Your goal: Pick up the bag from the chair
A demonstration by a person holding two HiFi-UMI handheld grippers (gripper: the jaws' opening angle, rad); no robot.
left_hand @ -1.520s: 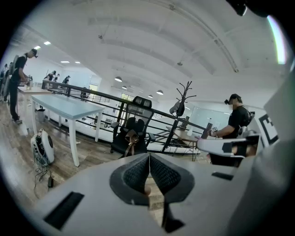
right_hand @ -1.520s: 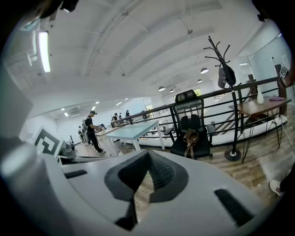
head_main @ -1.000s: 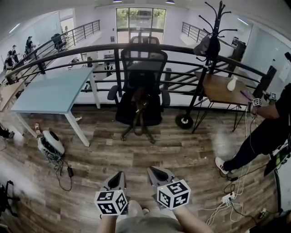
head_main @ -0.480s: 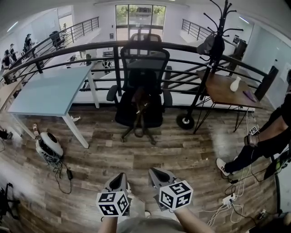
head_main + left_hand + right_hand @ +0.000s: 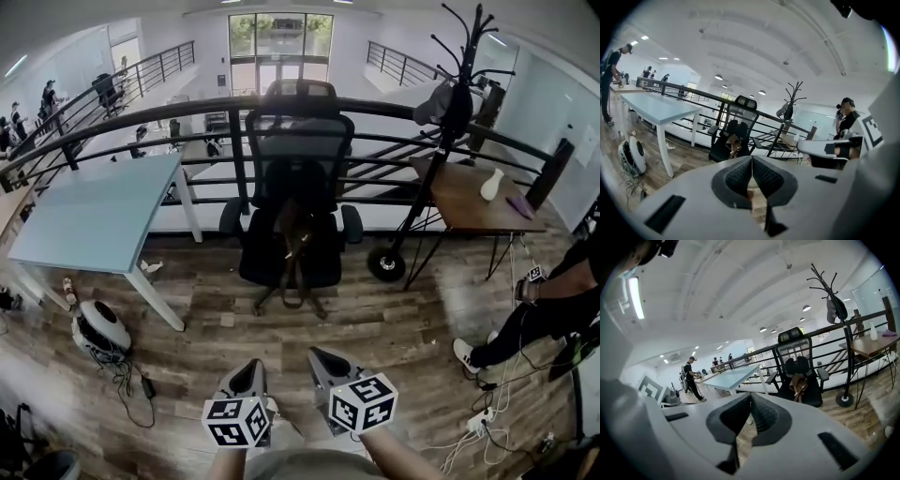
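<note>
A brown bag with hanging straps rests on the seat of a black mesh office chair across the wood floor, in front of a railing. The left gripper view shows the bag small and far off, and so does the right gripper view, bag. My left gripper and right gripper are held side by side low in the head view, well short of the chair. Both are shut with nothing between the jaws, as seen on the left gripper and right gripper.
A light blue table stands left of the chair, with a white round device and cables below it. A black coat rack and a wooden table are to the right. A person stands at the right edge, near cables on the floor.
The view has drawn slightly nearer the chair. The person at the right has lowered an arm from the wooden table. Both grippers stay shut and side by side.
</note>
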